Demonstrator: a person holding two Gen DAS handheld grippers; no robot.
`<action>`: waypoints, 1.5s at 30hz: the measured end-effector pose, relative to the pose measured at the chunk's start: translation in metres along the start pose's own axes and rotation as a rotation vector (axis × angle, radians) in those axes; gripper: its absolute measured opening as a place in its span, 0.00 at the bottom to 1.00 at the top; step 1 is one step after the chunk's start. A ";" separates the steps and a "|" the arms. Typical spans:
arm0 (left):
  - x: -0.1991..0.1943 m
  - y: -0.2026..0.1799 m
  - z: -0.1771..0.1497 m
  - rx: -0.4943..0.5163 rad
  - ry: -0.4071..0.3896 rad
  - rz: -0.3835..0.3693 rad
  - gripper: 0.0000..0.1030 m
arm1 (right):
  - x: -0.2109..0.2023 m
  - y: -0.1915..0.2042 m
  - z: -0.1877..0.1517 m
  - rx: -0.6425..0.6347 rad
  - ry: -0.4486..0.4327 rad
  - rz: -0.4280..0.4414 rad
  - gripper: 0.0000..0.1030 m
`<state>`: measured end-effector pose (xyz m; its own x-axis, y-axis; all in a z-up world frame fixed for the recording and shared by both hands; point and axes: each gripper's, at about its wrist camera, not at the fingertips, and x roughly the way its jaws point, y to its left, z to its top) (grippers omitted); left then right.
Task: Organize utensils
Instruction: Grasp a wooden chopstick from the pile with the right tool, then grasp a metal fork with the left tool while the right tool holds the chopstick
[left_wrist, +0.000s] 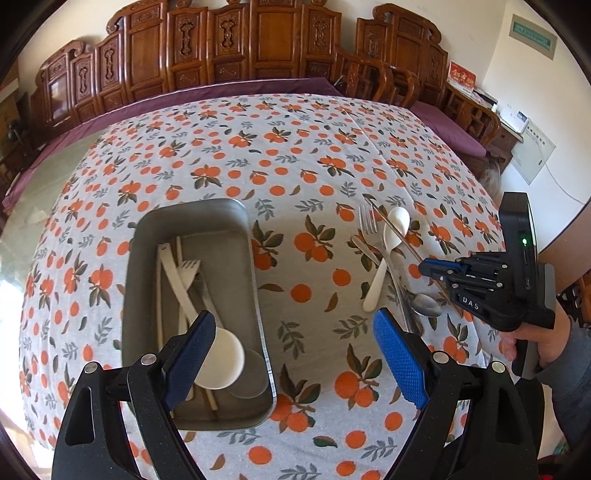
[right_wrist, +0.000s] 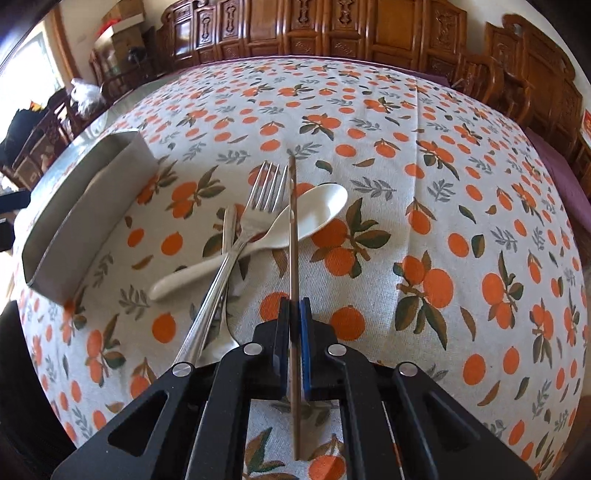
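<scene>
Nearest in the right wrist view, the right hand-held gripper (right_wrist: 294, 314) is clamped on a thin brown chopstick (right_wrist: 293, 236), its blue pads pinched together on the shaft with the far tip reaching out over the pile. Just beyond lie a metal fork (right_wrist: 236, 236), a white plastic spoon (right_wrist: 280, 229) and a metal spoon (right_wrist: 223, 325), crossed on the table (right_wrist: 461, 184) with its orange-print cloth. To lift cleanly, I would raise the chopstick straight up and keep it level, since it rests across the white spoon's bowl (a sideways drag would likely scatter the pile).

The left hand-held gripper (left_wrist: 295, 358) hangs with its pads wide apart, holding nothing, over the near end of the metal tray (left_wrist: 255, 258), which already holds white utensils (left_wrist: 207, 332). The chopstick belongs there, lengthwise.
</scene>
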<state>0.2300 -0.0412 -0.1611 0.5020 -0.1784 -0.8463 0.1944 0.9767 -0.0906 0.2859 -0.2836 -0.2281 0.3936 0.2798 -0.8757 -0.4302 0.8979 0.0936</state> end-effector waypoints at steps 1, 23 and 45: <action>0.002 -0.003 0.001 0.004 0.002 0.000 0.81 | -0.001 -0.001 -0.001 -0.002 0.000 0.005 0.06; 0.061 -0.087 0.036 0.061 0.043 -0.058 0.62 | -0.057 -0.044 -0.037 0.112 -0.084 0.052 0.06; 0.126 -0.097 0.040 0.022 0.177 -0.045 0.17 | -0.052 -0.043 -0.051 0.158 -0.073 0.075 0.06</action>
<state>0.3084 -0.1628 -0.2376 0.3364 -0.1966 -0.9210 0.2328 0.9650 -0.1210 0.2424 -0.3541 -0.2104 0.4251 0.3669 -0.8275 -0.3302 0.9140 0.2357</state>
